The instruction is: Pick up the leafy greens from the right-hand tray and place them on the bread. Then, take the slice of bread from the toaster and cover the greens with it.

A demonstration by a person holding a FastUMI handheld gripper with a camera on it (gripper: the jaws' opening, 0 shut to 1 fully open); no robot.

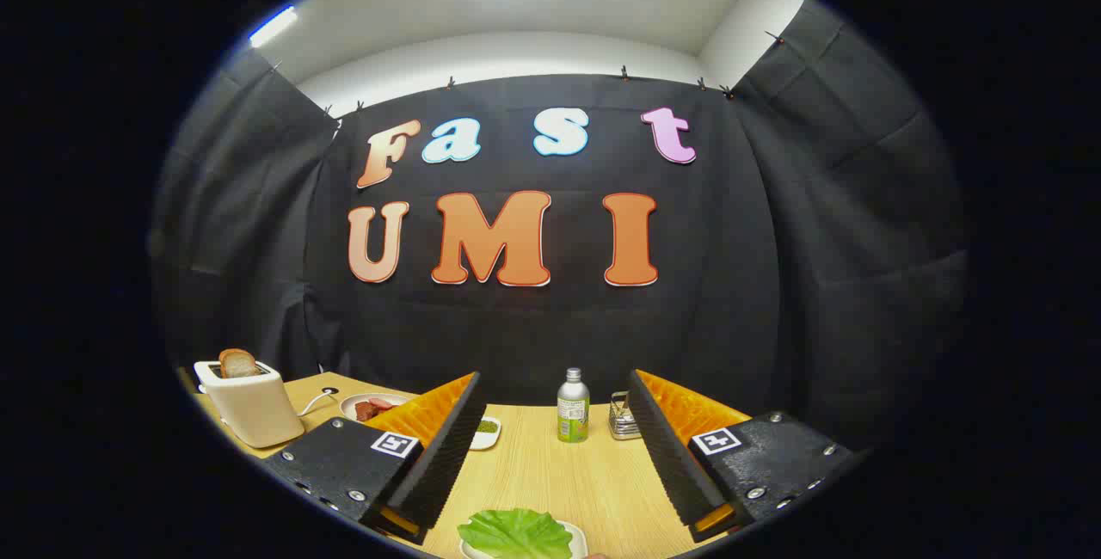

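A green lettuce leaf [516,533] lies on a small white tray [575,535], low between my two fingers and near their base. My gripper [555,387] is open, held above the wooden table [550,473] with nothing between its fingers. A white toaster [249,404] stands beyond the left finger, with a slice of brown bread [236,363] sticking up out of its slot.
A white plate [354,404] with reddish meat slices [372,409] sits right of the toaster, partly behind the left finger. A small dish of green bits [487,430], a metal bottle with a green label [572,406] and a small metal holder [623,418] stand farther back.
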